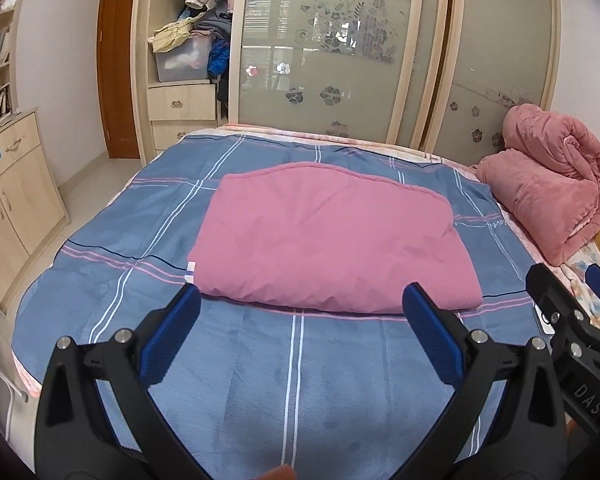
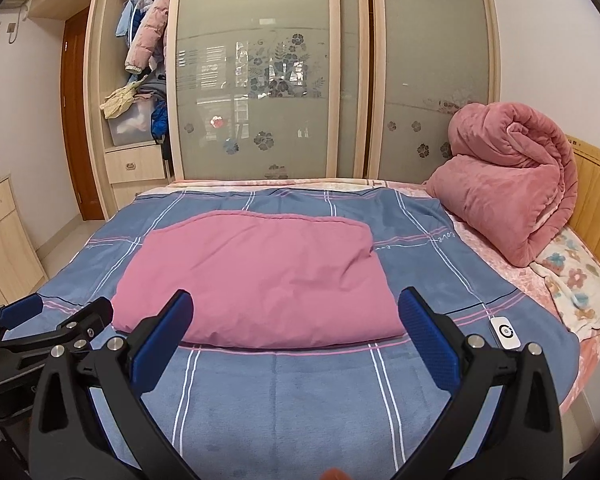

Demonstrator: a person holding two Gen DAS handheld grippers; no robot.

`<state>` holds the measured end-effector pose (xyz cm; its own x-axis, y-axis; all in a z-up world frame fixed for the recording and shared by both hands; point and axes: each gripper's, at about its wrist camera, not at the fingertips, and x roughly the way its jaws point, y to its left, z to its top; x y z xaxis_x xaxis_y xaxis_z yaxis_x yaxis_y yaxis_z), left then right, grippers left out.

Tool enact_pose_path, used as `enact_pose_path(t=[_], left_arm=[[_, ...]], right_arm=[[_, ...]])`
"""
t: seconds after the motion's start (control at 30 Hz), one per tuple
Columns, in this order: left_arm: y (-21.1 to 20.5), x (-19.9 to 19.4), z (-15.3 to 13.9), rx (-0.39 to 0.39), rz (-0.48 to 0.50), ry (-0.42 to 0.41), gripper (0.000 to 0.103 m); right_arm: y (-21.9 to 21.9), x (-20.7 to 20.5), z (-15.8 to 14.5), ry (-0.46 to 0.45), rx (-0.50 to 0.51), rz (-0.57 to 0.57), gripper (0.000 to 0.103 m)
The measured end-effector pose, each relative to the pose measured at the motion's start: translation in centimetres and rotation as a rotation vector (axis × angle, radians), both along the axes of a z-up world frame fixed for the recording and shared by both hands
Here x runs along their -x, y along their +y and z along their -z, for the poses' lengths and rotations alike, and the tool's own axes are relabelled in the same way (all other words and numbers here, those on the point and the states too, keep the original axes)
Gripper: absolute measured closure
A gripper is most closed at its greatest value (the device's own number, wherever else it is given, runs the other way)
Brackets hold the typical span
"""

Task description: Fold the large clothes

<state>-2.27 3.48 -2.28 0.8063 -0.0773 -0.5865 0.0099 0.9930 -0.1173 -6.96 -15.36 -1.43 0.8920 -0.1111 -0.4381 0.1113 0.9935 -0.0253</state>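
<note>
A folded pink garment (image 1: 324, 240) lies flat in the middle of the bed on a blue plaid sheet (image 1: 300, 380); it also shows in the right wrist view (image 2: 252, 280). My left gripper (image 1: 300, 304) is open and empty, held just short of the garment's near edge. My right gripper (image 2: 296, 304) is open and empty too, at the same near edge. Each gripper shows in the other's view: the right one (image 1: 568, 284) at the left view's right edge, the left one (image 2: 60, 310) at the right view's left edge.
A rolled pink fleece blanket (image 2: 508, 184) sits at the bed's far right by the wooden headboard (image 2: 596, 196). A white remote (image 2: 505, 332) lies on the sheet near the right edge. Wardrobe sliding doors (image 2: 260, 72) stand behind the bed; a cabinet (image 1: 8, 200) is at left.
</note>
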Motion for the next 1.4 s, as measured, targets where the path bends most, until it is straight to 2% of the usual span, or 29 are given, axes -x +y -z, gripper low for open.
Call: enact_pose_path(t=[1.23,1.4], left_arm=[[-0.32,-0.5,0.66,-0.032,0.038,0.017,0.002],[0.13,-0.72,0.72,-0.016,0.048,0.023,0.002]], right_arm=[[-0.49,-0.47,0.7,0.01,-0.014,0.023,0.001],[-0.53,-0.47,0.74,0.009,-0.014,0.026,0.001]])
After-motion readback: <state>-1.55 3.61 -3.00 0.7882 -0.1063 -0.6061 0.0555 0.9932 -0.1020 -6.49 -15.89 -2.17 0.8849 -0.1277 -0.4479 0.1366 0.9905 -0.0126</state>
